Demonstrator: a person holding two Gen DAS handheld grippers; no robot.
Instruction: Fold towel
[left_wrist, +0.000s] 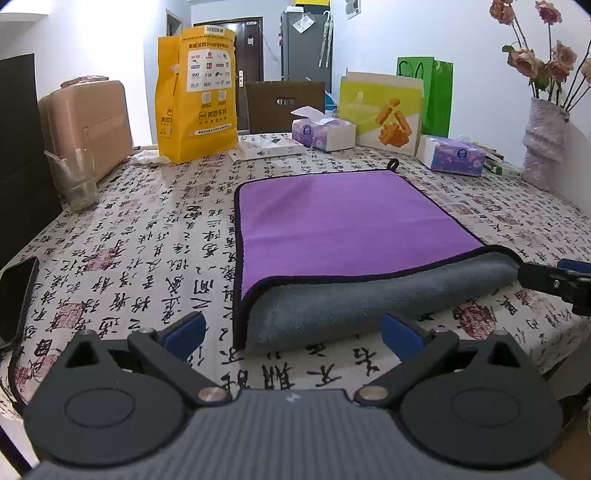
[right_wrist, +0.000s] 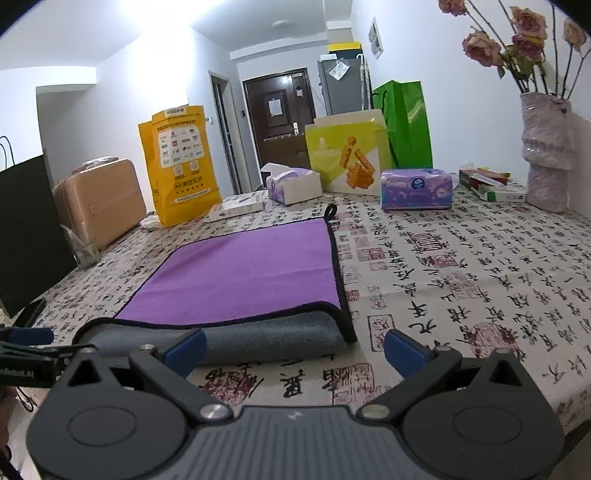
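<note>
A purple towel (left_wrist: 343, 221) with a black hem lies flat on the calligraphy tablecloth (left_wrist: 140, 258). Its near edge is turned over, showing the grey underside (left_wrist: 369, 302). It also shows in the right wrist view (right_wrist: 251, 273), grey flap (right_wrist: 266, 336) nearest. My left gripper (left_wrist: 293, 332) is open and empty, just in front of the flap's left part. My right gripper (right_wrist: 293, 349) is open and empty, at the flap's right corner. The right gripper's tip shows at the left wrist view's right edge (left_wrist: 554, 280); the left gripper shows at the right wrist view's left edge (right_wrist: 29, 350).
At the table's back stand a yellow bag (left_wrist: 197, 92), tissue packs (left_wrist: 323, 129), a lime gift bag (left_wrist: 382, 110), a green bag (left_wrist: 436, 92) and a vase of dried roses (left_wrist: 543, 144). A glass (left_wrist: 74, 177), a tan case (left_wrist: 88, 125) and a phone (left_wrist: 16, 295) are left.
</note>
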